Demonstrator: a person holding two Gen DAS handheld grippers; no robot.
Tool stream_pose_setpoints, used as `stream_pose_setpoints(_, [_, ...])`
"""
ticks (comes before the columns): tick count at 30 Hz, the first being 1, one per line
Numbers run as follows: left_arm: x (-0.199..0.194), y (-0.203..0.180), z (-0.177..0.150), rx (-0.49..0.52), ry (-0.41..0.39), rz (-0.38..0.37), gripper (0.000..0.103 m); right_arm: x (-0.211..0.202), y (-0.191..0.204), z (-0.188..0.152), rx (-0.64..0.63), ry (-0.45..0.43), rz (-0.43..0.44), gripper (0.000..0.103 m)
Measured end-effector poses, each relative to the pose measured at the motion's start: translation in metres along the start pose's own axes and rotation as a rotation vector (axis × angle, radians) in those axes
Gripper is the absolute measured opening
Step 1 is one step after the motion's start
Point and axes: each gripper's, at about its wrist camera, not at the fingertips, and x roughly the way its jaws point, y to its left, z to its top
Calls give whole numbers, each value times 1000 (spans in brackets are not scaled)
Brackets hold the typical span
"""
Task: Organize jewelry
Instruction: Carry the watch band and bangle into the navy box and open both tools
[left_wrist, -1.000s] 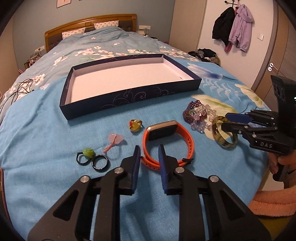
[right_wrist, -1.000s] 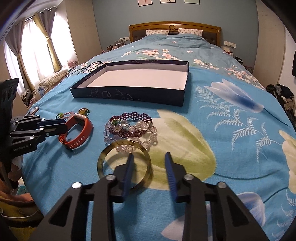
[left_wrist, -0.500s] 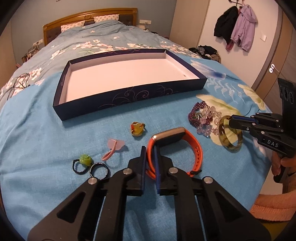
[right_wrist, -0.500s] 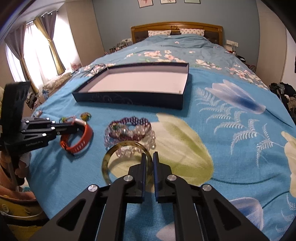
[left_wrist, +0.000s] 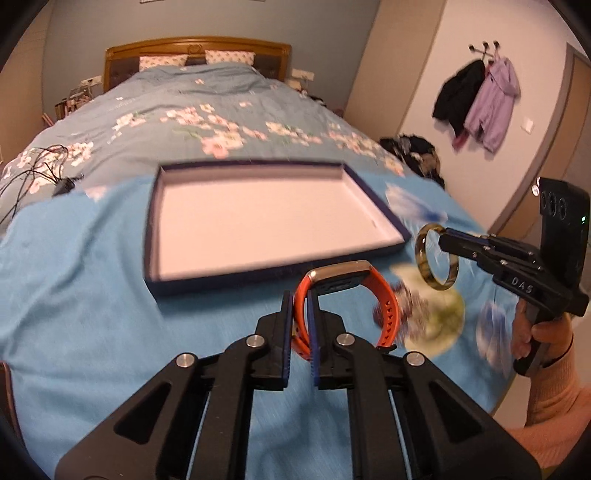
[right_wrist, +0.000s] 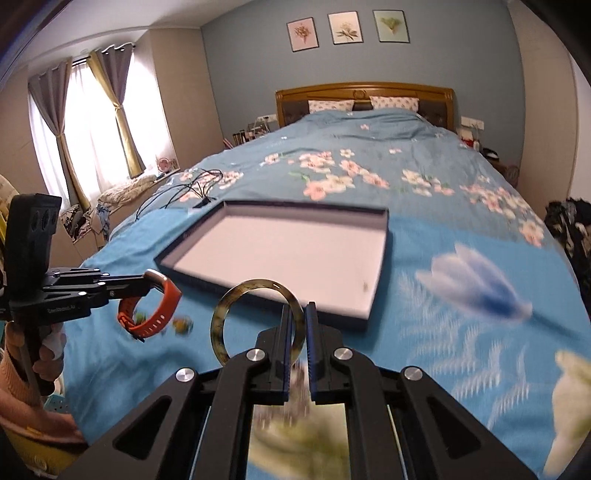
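My left gripper (left_wrist: 298, 299) is shut on the strap of an orange smart watch (left_wrist: 384, 295), lifted off the blue bedspread. It shows in the right wrist view too, the watch (right_wrist: 162, 314) hanging from the left gripper (right_wrist: 147, 282). My right gripper (right_wrist: 297, 314) is shut on the rim of a green-brown bangle (right_wrist: 221, 317), also held in the air; the left wrist view has the bangle (left_wrist: 424, 262) at the right gripper's tips (left_wrist: 443, 234). A shallow dark-blue box (left_wrist: 258, 221) with a white inside lies open just beyond both, the box (right_wrist: 295, 254) with nothing in it.
Blurred beaded bracelets (left_wrist: 406, 314) lie on the bedspread under the watch. Small trinkets (right_wrist: 183, 325) sit below the left gripper. Black cables (right_wrist: 192, 192) lie at the bed's left side. A person's hand (left_wrist: 535, 332) holds the right gripper. Coats (left_wrist: 480, 103) hang on the wall.
Both grippers went from open to shut, the left on the watch strap, the right on the bangle. Both then rose and moved toward the box, carrying their pieces off the bedspread.
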Motion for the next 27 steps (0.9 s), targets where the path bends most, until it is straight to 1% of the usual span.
stream_pose_setpoints(3, [6, 12, 22, -22, -15, 31, 8, 17, -1, 19, -21, -9, -9, 6])
stream_pose_setpoints(8, [25, 30, 59, -56, -23, 63, 8, 61, -7, 50, -41, 20, -38, 6])
stream_pose_setpoints(11, [43, 41, 76, -71, -16, 79, 8, 86, -12, 64, -43, 43, -54, 6])
stream_pose_setpoints(15, [75, 56, 97, -105, 18, 91, 8, 118, -21, 79, -30, 85, -75, 6])
stream_pose_setpoints(17, [90, 62, 102, -113, 34, 94, 8, 131, -23, 84, -28, 104, -94, 6])
stream_pose_setpoints(21, [117, 72, 114, -122, 60, 120, 8, 155, -31, 92, 5, 147, -97, 6])
stream_pose_setpoints(23, [131, 77, 121, -124, 70, 134, 8, 167, -33, 96, 13, 167, -111, 6])
stream_pose_setpoints(27, [155, 86, 132, -133, 106, 153, 8, 181, -36, 97, 37, 204, -113, 6])
